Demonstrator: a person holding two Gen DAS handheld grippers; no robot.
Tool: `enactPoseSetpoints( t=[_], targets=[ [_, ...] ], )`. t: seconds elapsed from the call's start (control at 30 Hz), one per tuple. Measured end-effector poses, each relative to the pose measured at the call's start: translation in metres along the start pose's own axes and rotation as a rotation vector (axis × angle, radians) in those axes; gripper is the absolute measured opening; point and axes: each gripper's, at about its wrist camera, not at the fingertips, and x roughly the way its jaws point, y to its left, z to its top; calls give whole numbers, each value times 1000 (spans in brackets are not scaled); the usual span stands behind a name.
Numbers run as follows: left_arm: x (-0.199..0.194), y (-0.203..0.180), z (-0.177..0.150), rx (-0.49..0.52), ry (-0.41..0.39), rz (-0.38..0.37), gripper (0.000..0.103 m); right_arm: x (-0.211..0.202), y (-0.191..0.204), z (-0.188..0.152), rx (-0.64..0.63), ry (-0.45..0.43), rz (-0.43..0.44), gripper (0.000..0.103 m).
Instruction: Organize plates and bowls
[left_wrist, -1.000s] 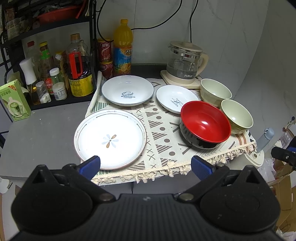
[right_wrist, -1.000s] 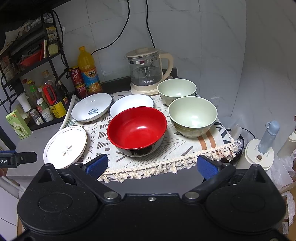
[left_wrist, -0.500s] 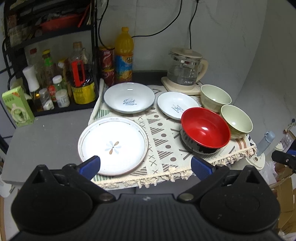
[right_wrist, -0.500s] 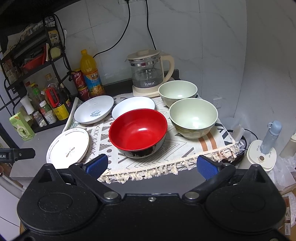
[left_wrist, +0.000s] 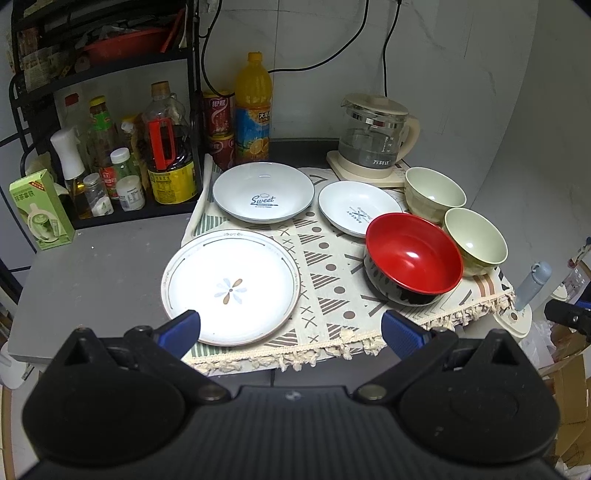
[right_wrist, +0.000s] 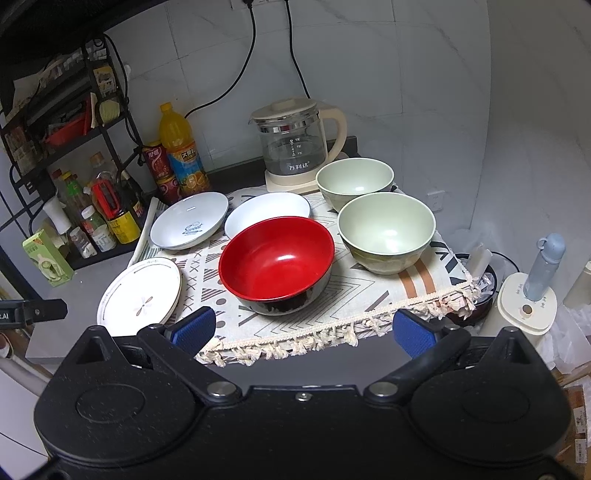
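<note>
Fingers on my left gripper stand wide apart with nothing between them, hanging over the near edge of the desk. My right gripper is the same: blue fingers spread wide and holding nothing, short of the fringe of the patterned cloth.

From the left wrist view, the large flower plate lies just ahead at 12 o'clock, its left part overhanging the cloth onto the bare desk. At 1 o'clock from it sits the red bowl, upright on the cloth. Past the flower plate, at 12 o'clock, is the "Sweet" plate, and at 3 o'clock from that the smaller white plate, whose near rim the red bowl hides. Two pale green bowls stand at the right edge of the cloth: the near green bowl just beside the red bowl, and the far green bowl at 12 o'clock from it; whether they touch I cannot tell.

Beyond the bowls stands a glass kettle on its base. At 10 o'clock a black rack holds bottles, with an orange drink bottle beside it.
</note>
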Motion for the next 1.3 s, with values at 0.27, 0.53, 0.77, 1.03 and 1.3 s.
enactPoseSetpoints(
  t=[0.27, 0.53, 0.77, 1.03, 1.3],
  targets=[
    [4, -1, 3, -6, 6, 12, 103, 2, 0, 1, 3, -1, 3, 103],
    [9, -3, 8, -19, 19, 14, 103, 4, 2, 3, -5, 5, 7, 103],
    [16, -14, 13, -3, 21, -7, 103, 1, -3, 5, 0, 0, -4, 103],
    [32, -34, 30, 47, 0, -17, 103, 8, -14, 13, 23, -16, 8, 103],
    [68, -57, 58, 80, 13, -86, 103, 21, -21, 25, 16, -26, -20, 103]
  ],
)
